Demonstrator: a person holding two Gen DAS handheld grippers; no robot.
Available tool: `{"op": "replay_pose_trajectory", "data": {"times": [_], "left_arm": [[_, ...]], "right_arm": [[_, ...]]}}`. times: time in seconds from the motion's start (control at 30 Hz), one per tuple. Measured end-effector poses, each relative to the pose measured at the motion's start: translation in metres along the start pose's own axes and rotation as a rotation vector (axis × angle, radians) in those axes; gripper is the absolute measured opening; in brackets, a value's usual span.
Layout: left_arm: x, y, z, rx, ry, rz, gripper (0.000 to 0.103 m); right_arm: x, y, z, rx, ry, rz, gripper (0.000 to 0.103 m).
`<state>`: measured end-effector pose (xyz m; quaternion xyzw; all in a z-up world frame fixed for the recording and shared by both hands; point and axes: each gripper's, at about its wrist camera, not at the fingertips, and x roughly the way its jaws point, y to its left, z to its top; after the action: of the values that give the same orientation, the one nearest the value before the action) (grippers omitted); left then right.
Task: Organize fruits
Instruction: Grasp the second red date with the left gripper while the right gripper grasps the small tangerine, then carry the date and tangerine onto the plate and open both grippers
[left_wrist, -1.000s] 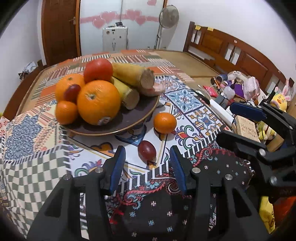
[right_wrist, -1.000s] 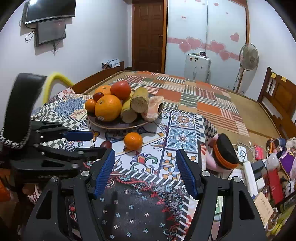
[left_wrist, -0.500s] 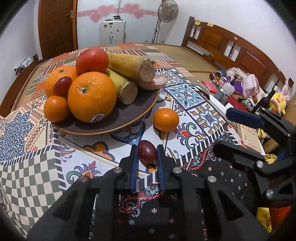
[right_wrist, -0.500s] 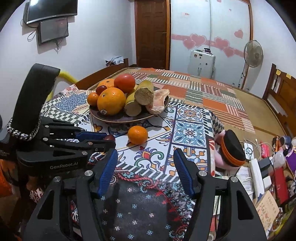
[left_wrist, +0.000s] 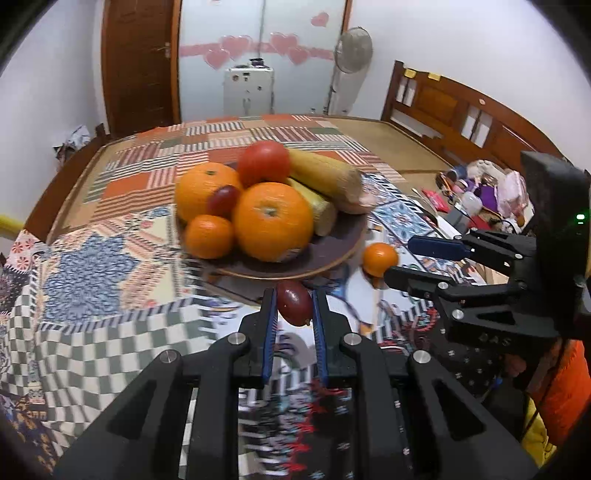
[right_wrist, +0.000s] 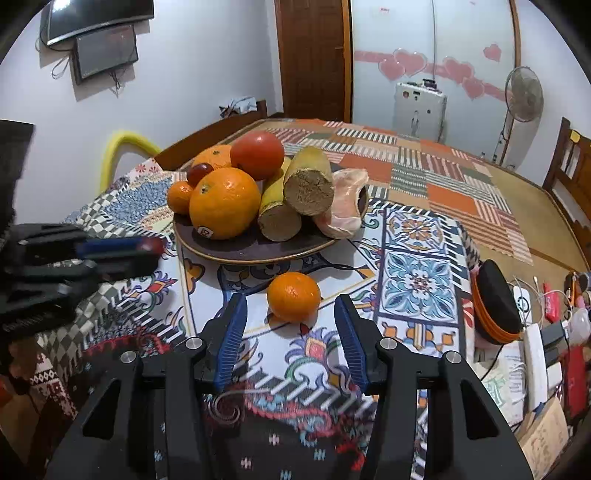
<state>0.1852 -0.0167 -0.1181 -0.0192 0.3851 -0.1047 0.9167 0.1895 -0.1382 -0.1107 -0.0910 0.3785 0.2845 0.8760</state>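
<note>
My left gripper (left_wrist: 294, 306) is shut on a dark red grape (left_wrist: 294, 303) and holds it raised just in front of the brown fruit plate (left_wrist: 332, 247). The plate holds a big orange (left_wrist: 273, 221), a tomato (left_wrist: 263, 162), small oranges, another grape and cut yellow stalks. My right gripper (right_wrist: 293, 314) is open, its fingers either side of a loose small orange (right_wrist: 293, 296) on the patterned cloth in front of the plate (right_wrist: 255, 251). The left gripper shows blurred at the left of the right wrist view (right_wrist: 122, 254).
The patterned cloth (right_wrist: 417, 266) covers the table. A black and orange case (right_wrist: 495, 306) lies at its right edge, with cables and clutter beyond. A wooden bed frame (left_wrist: 461, 110) stands at the right, a fan (right_wrist: 522, 96) at the back.
My left gripper closed on the dark red grape and lifted it off the cloth toward the plate. My right gripper moved forward to straddle the loose small orange.
</note>
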Motion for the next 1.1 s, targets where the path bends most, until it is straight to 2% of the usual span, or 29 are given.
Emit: {"op": "replay_pose_trajectory", "data": {"times": [0.13,0.23,0.3,0.83,1.1], "left_arm": [[-0.003,0.012,0.001,-0.017,-0.01,0.02,0.018],[-0.003,0.019,0.002,-0.031,-0.016,0.023,0.018],[-0.002,0.021,0.003,-0.032,-0.019,0.027,0.018],[-0.005,0.023,0.019,-0.027,-0.042,0.035,0.018],[0.01,0.025,0.026,-0.034,-0.033,0.038,0.018]], "right_arm": [[0.008,-0.002,0.003,0.004,0.03,0.0,0.043],[0.012,-0.003,0.003,0.006,0.047,0.002,0.035],[0.014,-0.004,0.003,0.012,0.053,0.013,0.033],[-0.006,0.014,0.024,-0.003,-0.048,0.035,0.032],[0.012,0.019,0.031,-0.018,-0.033,0.033,0.032]]}}
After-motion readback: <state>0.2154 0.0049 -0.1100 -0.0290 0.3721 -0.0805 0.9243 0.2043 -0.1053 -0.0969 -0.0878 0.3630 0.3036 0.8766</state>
